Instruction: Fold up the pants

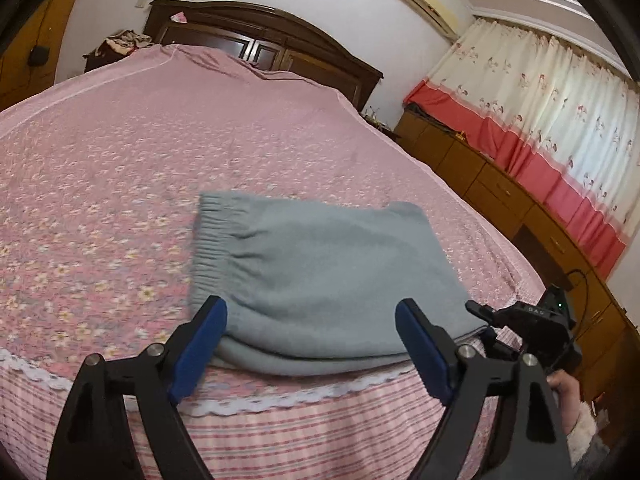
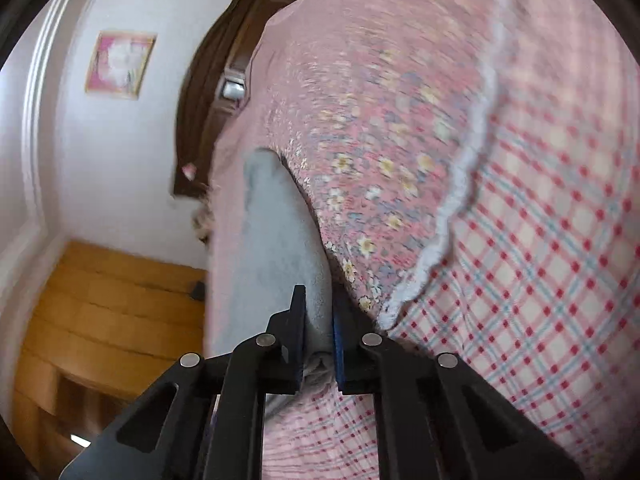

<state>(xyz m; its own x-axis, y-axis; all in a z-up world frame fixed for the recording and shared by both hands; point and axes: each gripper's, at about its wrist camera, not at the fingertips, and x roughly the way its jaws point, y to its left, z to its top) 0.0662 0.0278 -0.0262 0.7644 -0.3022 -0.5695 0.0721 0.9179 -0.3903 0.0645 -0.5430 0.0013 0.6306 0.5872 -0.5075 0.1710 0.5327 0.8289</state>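
The grey-blue pants (image 1: 316, 276) lie folded into a compact bundle near the front edge of the bed (image 1: 120, 160), elastic waistband on the left. My left gripper (image 1: 310, 324) is open and empty, its blue pads apart just above the bundle's near edge. My right gripper (image 2: 320, 320) is shut on the pants' right end (image 2: 276, 248); the camera is rolled sideways. It also shows in the left wrist view (image 1: 516, 320) at the bundle's right corner, held by a hand.
The pink floral bedspread has a white lace trim (image 1: 280, 396) and a checked skirt (image 2: 540, 280) over the front edge. A dark wooden headboard (image 1: 272, 40) stands at the far end. Wooden cabinets (image 1: 500, 188) and curtains (image 1: 540, 112) line the right side.
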